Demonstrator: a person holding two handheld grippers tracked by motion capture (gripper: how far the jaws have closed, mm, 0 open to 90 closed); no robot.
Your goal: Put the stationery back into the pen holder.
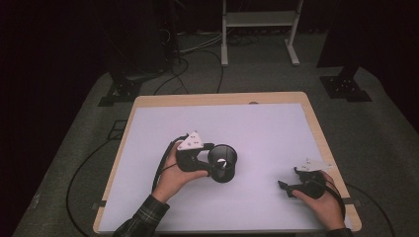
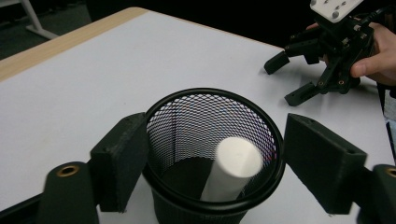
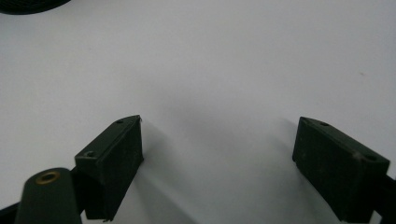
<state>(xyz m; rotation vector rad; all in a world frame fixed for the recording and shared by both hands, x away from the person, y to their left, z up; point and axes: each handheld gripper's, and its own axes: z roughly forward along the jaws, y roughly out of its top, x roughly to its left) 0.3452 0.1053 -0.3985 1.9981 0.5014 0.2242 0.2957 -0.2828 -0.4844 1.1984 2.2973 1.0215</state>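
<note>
While we work from the left side of the table, our left gripper (image 1: 213, 159) stands around the black wire-mesh cup (image 1: 223, 163), which sits upright near the middle of the pale lavender table mat (image 1: 257, 128). In the left gripper view its jaws stand wide, one on each side of the cup's rim (image 2: 215, 95); the left pad (image 2: 122, 158) looks to be touching or just beside the mesh wall, while the other pad stands apart from it, so we judge that nothing is clamped. Inside the cup a white cylindrical stick (image 2: 229, 170) leans against the wall, its upper end just below the rim.

Farther right, our right gripper (image 1: 289, 186) rests low over the bare mat, well apart from the cup, its jaws spread wide with nothing between them.

As far as we can judge, the stick is already in the cup, so the placing looks done. What seems left is either closing on the cup to move it or drawing the left gripper away.
</note>
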